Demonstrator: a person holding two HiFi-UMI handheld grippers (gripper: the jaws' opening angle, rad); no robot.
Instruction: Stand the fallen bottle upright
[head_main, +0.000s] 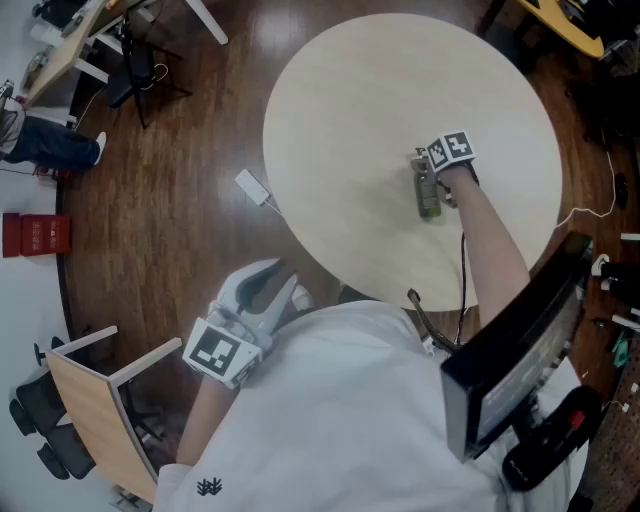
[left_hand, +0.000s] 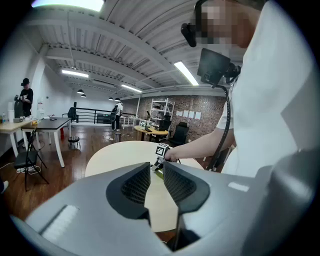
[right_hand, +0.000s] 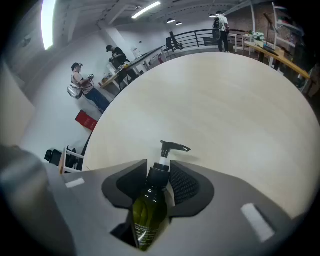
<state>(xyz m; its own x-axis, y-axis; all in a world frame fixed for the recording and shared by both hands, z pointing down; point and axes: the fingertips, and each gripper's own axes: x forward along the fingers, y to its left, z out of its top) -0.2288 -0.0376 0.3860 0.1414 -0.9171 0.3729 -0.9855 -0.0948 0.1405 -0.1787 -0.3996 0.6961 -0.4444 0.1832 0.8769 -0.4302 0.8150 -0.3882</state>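
the right claw (head_main: 428, 168) reaches out over the round pale bench (head_main: 360, 120), angled steeply down, with the person's forearm stretched behind it. its own view shows the jaws drawn in narrow and pressing on the black collar of the bottle (right_hand: 149, 210), just under the pump head (right_hand: 168, 148). the dark green body runs back between the jaws toward the camera, and the nozzle points away across the bench (right_hand: 225, 100).

from the head view the bottle (head_main: 429, 198) shows long-ways on the right half of the bench, pump end away from the person and body toward them, so it is not upright. whether its body lies flat on the bench or is tipped off it, i cannot tell.

the left claw (head_main: 265, 285) is held back off the bench, close to the person's torso and above the dark wooden floor (head_main: 180, 150). in its own view the left claw (left_hand: 156, 170) has its jaws a narrow gap apart with nothing between them; through that gap the bench (left_hand: 115, 150) and the right claw's marker cube (left_hand: 161, 149) show well beyond.

a red box (head_main: 35, 235) sits on the floor far to the left.
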